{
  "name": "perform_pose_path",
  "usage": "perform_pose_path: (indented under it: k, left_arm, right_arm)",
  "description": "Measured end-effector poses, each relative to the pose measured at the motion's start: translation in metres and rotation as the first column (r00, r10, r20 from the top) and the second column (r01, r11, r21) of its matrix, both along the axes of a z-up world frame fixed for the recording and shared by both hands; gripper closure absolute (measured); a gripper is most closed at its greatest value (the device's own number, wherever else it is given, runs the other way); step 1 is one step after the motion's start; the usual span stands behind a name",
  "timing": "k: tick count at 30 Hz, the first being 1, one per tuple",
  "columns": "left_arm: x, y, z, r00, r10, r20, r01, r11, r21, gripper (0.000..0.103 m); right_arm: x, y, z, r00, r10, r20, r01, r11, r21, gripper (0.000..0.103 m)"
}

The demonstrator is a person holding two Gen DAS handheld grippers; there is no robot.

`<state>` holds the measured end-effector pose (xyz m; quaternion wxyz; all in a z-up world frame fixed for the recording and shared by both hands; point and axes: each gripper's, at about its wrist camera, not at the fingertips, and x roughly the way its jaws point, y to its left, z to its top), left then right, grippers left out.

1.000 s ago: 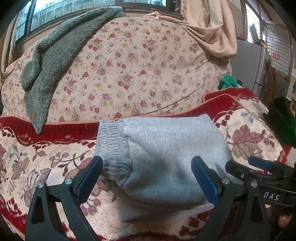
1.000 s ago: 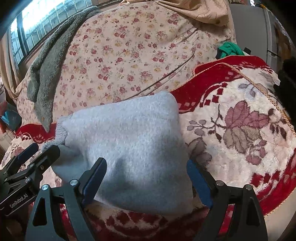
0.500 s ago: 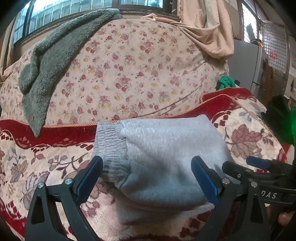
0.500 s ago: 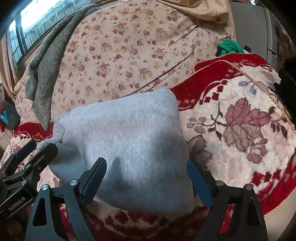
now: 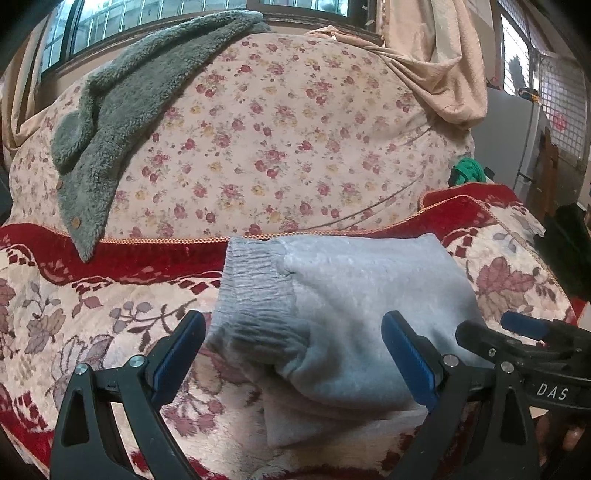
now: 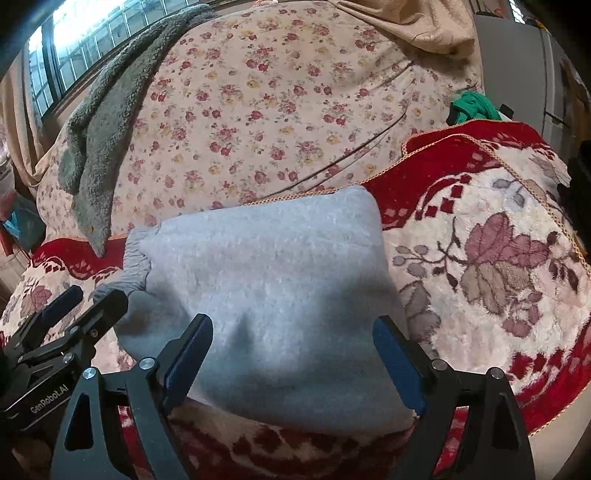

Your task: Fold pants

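- Left wrist view: floral quilt (image 5: 295,140) fills the background, heaped behind the work surface, below a window (image 5: 147,11).
- Red-and-cream blanket (image 5: 92,306) covers the surface in front; its corded edge runs along the foot of the quilt.
- Green fleece (image 5: 122,107) is draped over the quilt's left side, its tip overhanging the blanket's red border.
- Beige curtain (image 5: 436,62) hangs at upper right; a small green cloth (image 5: 469,171) sits at the quilt's right end.
- Pants (image 5: 351,314), grey, lie folded in a compact stack on the blanket, ribbed waistband to the left.
- Left gripper (image 5: 291,354) is spread wide, empty, its blue pads either side of the stack's near-left corner.
- Right gripper (image 6: 291,354) is likewise spread wide, empty, straddling the pants' (image 6: 266,277) near edge; whether either touches the cloth cannot be judged.
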<state>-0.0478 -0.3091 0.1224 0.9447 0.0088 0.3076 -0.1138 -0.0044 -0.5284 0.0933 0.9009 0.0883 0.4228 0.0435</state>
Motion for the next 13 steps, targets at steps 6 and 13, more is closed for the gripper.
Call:
perform_pose_path:
  k: [6, 13]
  left_arm:
    - [-0.003, -0.01, 0.0, 0.999, -0.032, 0.018, 0.032, 0.999, 0.019, 0.007]
    - [-0.009, -0.02, 0.003, 0.996, -0.06, 0.07, 0.057, 0.998, 0.042, 0.007]
  right_arm:
    - [0.0, -0.003, -0.002, 1.0, -0.009, -0.007, 0.009, 1.0, -0.002, 0.011]
    - [-0.002, -0.013, -0.002, 0.999, -0.034, -0.007, 0.034, 0.999, 0.007, 0.011]
